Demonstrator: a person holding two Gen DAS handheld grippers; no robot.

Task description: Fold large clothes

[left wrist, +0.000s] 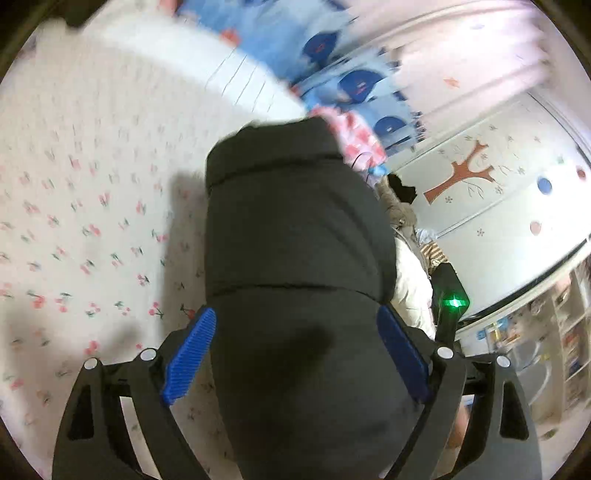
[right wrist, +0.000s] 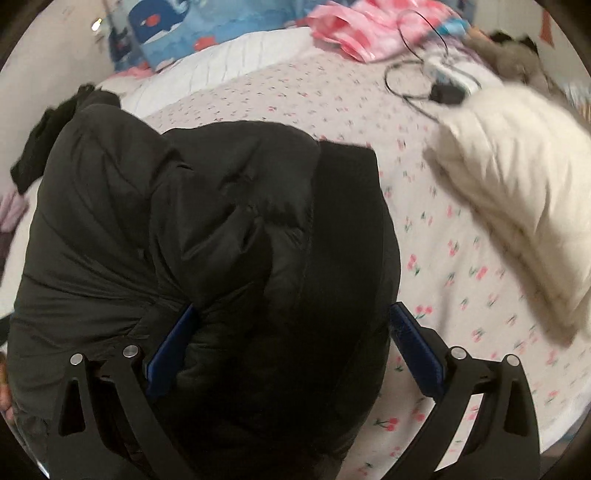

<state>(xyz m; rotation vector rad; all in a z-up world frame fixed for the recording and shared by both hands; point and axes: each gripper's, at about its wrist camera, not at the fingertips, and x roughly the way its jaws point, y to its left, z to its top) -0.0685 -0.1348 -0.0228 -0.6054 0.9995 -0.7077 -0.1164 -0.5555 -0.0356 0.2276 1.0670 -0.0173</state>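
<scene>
Two grippers are seen, one per view, each with two blue ribbed pads. One black puffer jacket (left wrist: 295, 258) is counted across both views; in the left wrist view a quilted, sleeve-like length of it runs up from the bottom edge between the pads, and in the right wrist view its bunched bulk (right wrist: 207, 229) fills the lower left, lying on the bed.

The left gripper (left wrist: 295, 339) is spread wide, and the jacket fills the gap between the pads; a sliver of sheet is seen between the left pad and the cloth, while contact at the right pad cannot be told, so no firm grip is shown. The right gripper (right wrist: 291, 347) is likewise set wide, with jacket folds packed between the pads: the left pad is sunk into a crease and the right pad lies at the jacket's edge (whether it presses cannot be told).

Beneath the jacket, one cherry-print bedsheet (right wrist: 461, 258) is spread. One cream padded garment (right wrist: 517, 206) lies apart to the right in the right wrist view, blurred. Further off, one black cable (right wrist: 413, 74) with a small dark unit is looped on the sheet, and a pink patterned cloth (right wrist: 369, 29) is heaped behind it. A blue whale-print quilt (right wrist: 173, 26) is piled at the far edge. In the left wrist view, a wall panel with one orange tree decal (left wrist: 461, 173) is seen at the right, and shelving below it is blurred.
</scene>
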